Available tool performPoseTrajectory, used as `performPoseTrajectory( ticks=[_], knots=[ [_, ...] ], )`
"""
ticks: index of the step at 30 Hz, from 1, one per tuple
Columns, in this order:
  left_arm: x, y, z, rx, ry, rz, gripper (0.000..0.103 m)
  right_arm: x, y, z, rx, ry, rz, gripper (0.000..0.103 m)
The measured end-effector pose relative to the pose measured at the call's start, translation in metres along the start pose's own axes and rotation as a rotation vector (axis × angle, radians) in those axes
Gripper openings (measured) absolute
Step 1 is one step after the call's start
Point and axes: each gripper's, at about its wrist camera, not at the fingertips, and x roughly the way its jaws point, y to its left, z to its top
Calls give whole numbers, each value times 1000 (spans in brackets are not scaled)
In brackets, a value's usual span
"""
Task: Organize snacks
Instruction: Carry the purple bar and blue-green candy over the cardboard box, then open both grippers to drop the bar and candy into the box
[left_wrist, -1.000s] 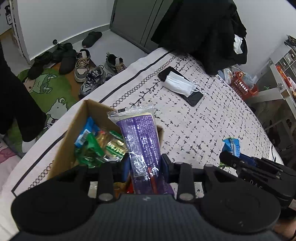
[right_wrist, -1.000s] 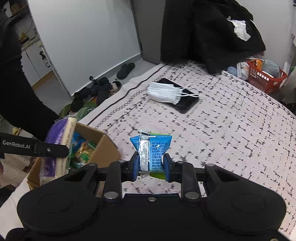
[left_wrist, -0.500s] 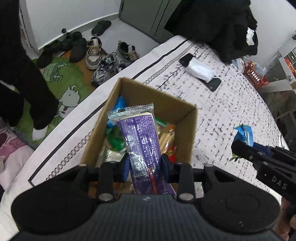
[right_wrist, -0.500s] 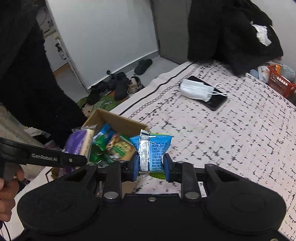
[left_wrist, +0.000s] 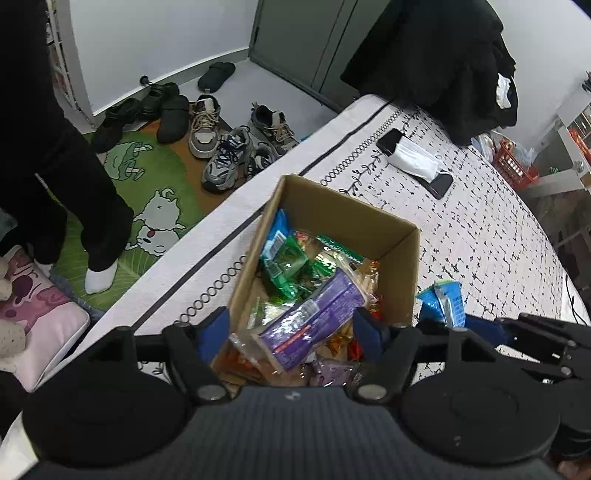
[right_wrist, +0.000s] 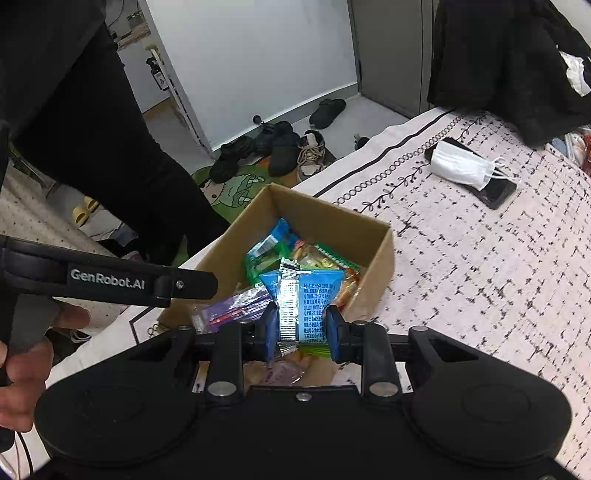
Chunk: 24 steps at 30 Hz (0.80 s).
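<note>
A cardboard box (left_wrist: 347, 206) (right_wrist: 321, 212) sits on the bed, filled with several snack packets. My left gripper (left_wrist: 291, 332) is open above the box; the purple snack packet (left_wrist: 314, 321) lies loose on the pile between its blue pads, also showing in the right wrist view (right_wrist: 236, 306). My right gripper (right_wrist: 301, 328) is shut on a blue snack packet (right_wrist: 301, 295) and holds it over the box's near right corner. That packet shows in the left wrist view (left_wrist: 445, 302) just right of the box.
A white face mask (left_wrist: 415, 162) (right_wrist: 461, 166) lies on a dark phone (right_wrist: 495, 190) farther along the patterned bedspread (left_wrist: 480, 236). Shoes (left_wrist: 225, 158) and a green rug (left_wrist: 147, 192) are on the floor left. A black coat (left_wrist: 436, 55) hangs behind; a red basket (left_wrist: 515, 166) stands right.
My left gripper opened and dropped the purple packet, which now lies tilted on the pile in the box. My right gripper carried the blue packet left, over the box.
</note>
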Motion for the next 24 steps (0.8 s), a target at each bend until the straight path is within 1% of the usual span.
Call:
performPoseTrajectory(
  ticks=[6,7,9,10,11,13,14,16,19,21,23,24],
  knots=[
    [-10,8,-5,-4,-5,3,80,-1,9,-6,12,11,12,27],
    [-11,9,-7,-2,-5,5,80,-1,11,-6,8,12,15,29],
    [-13,12,-9,-3,-5,9,80,-2,15,-6,-2,12,2,39],
    [-14,12,-10,-3,-5,11,81,-4,17,-7,-7,0,-14,49],
    [-16,13,-11,-3,-5,14,81,-8,17,-8,-3,-12,-21,52],
    [-20,13,-14,1,-8,16,81,-10,13,-9,23,-10,-24,52],
    [-21,12,-15,3,-11,15,84,-12,12,-10,35,-12,-27,52],
    [-25,12,-18,8,-15,17,87,-16,10,-13,40,-16,-37,52],
    [-30,11,-22,12,-26,23,90,-23,8,-17,46,-24,-50,52],
    [-33,10,-25,15,-29,27,91,-28,7,-20,54,-36,-63,54],
    [-38,9,-28,25,-40,25,97,-35,3,-24,71,-52,-76,59],
    [-40,8,-30,28,-48,25,97,-38,2,-27,77,-57,-82,59]
  ],
)
